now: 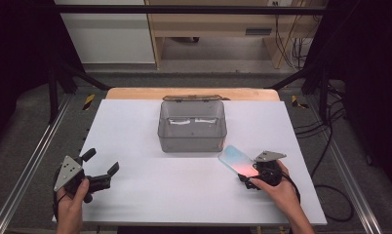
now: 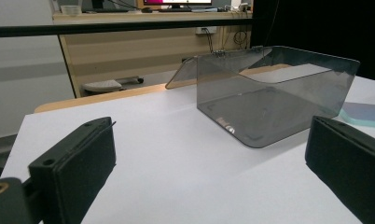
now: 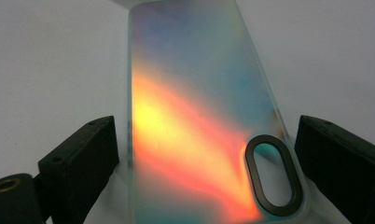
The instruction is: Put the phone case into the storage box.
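An iridescent phone case (image 1: 235, 160) lies flat on the white table (image 1: 150, 190), just right of the grey clear box (image 1: 192, 134). In the right gripper view the case (image 3: 195, 116) glows orange and blue, and its black oval camera cutout (image 3: 271, 175) is near the jaws. My right gripper (image 1: 247, 173) straddles the case's near end, one jaw on each long edge, with thin gaps showing, so it is open. My left gripper (image 1: 102, 162) rests at the table's front left, jaws wide apart with nothing between them. It faces the box (image 2: 269, 102).
The box's lid (image 1: 190, 98) is folded back behind it, near the table's wooden far edge. Inside the box are a few pale reflections or slips. Black frame posts and cables stand to the right of the table.
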`<action>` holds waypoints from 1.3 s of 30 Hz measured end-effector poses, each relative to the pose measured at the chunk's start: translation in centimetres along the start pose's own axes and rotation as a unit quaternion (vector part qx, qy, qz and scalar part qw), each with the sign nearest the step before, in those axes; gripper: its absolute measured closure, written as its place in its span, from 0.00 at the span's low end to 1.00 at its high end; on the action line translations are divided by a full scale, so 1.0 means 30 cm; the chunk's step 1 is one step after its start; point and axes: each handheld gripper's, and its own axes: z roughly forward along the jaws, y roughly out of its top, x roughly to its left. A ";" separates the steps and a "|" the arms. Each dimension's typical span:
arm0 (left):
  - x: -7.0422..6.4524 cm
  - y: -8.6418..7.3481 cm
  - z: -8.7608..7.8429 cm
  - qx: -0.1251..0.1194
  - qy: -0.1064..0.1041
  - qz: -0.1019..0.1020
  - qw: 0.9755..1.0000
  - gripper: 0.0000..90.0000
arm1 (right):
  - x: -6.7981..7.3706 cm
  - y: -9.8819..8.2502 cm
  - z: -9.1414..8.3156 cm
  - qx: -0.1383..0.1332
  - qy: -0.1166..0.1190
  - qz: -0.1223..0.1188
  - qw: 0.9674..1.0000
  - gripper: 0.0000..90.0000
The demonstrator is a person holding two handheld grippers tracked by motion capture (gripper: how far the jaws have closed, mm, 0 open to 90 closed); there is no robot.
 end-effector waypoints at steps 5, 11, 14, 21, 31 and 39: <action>-0.006 0.001 0.003 0.002 -0.003 0.003 1.000 0.02 | -0.005 -0.008 -0.007 -0.006 -0.003 -0.006 1.000 0.16; -0.008 0.000 0.006 0.004 -0.005 0.002 1.000 0.02 | 0.001 0.000 -0.009 0.002 -0.006 -0.020 1.000 0.19; -0.008 -0.002 0.008 0.005 -0.005 -0.001 1.000 0.02 | 0.004 0.003 -0.012 0.005 -0.005 -0.016 1.000 0.20; -0.011 0.000 0.005 0.004 -0.004 0.001 1.000 0.02 | 0.020 0.009 -0.032 0.001 0.006 -0.014 1.000 0.20; -0.033 0.005 0.015 0.008 -0.012 0.011 1.000 0.02 | 0.061 0.000 -0.104 -0.015 0.012 -0.012 1.000 0.20; -0.050 0.009 0.016 0.014 -0.013 0.033 0.999 0.02 | 0.093 0.013 -0.098 -0.011 0.032 -0.010 0.999 0.20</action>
